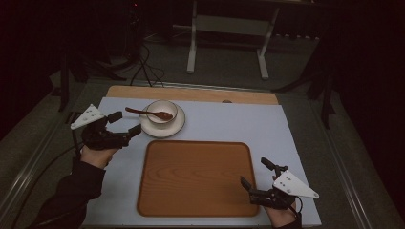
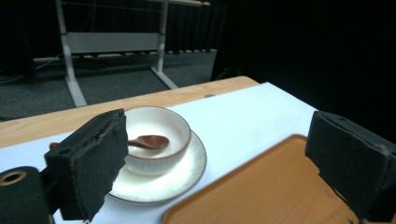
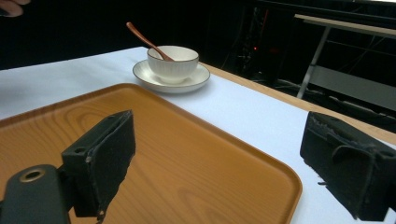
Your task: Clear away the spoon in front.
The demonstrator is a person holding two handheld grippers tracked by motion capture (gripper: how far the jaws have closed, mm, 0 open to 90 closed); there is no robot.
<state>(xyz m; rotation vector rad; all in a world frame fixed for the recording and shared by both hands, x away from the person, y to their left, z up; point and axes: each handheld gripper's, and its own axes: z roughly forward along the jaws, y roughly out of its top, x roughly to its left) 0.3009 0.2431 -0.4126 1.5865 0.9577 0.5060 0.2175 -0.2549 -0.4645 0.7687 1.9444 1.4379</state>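
A white bowl [image 1: 162, 112] stands on a white saucer [image 1: 162, 128] at the back left of the pale mat, with a brown wooden spoon [image 1: 145, 113] resting in it, handle out to the left. In the left gripper view the bowl [image 2: 159, 137] and spoon [image 2: 148, 142] lie just ahead. My left gripper [image 1: 125, 123] hovers left of the saucer, open, with nothing between its jaws. My right gripper [image 1: 257, 174] is open and empty over the front right corner of the wooden tray [image 1: 196, 176]. The bowl [image 3: 173, 63] appears far off in the right gripper view.
The tray sits mid-table on the mat [image 1: 267, 124], with bare wooden tabletop [image 1: 191, 93] behind it. A white-legged frame [image 1: 227, 38] stands on the floor beyond the table. Cables trail on the floor at the back left.
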